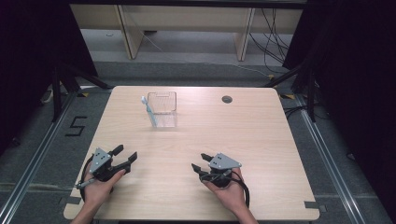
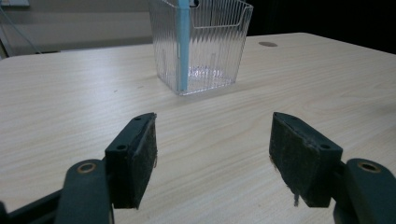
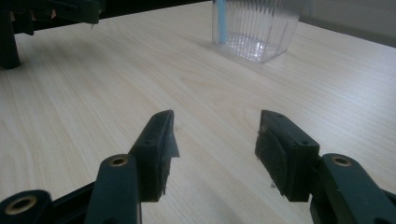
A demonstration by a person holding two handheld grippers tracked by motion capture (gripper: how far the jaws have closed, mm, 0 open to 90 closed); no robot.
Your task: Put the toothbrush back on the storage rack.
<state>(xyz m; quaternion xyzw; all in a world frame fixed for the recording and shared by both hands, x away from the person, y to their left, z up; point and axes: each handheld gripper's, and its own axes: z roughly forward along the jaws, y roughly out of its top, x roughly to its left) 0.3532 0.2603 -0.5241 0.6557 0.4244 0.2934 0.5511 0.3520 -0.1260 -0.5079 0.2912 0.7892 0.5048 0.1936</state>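
From the high view, a clear ribbed plastic container [image 1: 163, 108] stands upright toward the far middle of the tabletop [image 1: 261, 140], with a light blue toothbrush [image 1: 149, 111] leaning inside against its left wall; the left gripper [image 1: 125, 154] and right gripper [image 1: 198, 161] rest near the person's edge, well apart from it, both spread open and empty. Bare wood lies between them and the container, so the approach looks unobstructed; the cable hole [image 1: 227, 99] sits off to the right. In the left gripper view, the container [image 2: 200, 44] stands straight ahead, thin-walled and probably light, slippery and easily tipped, while the toothbrush [image 2: 183, 46] looks stiff and slim; its upper handle seems the best place to pinch. In the right gripper view, the container [image 3: 257, 28] sits ahead and slightly right, its jaws wide apart.
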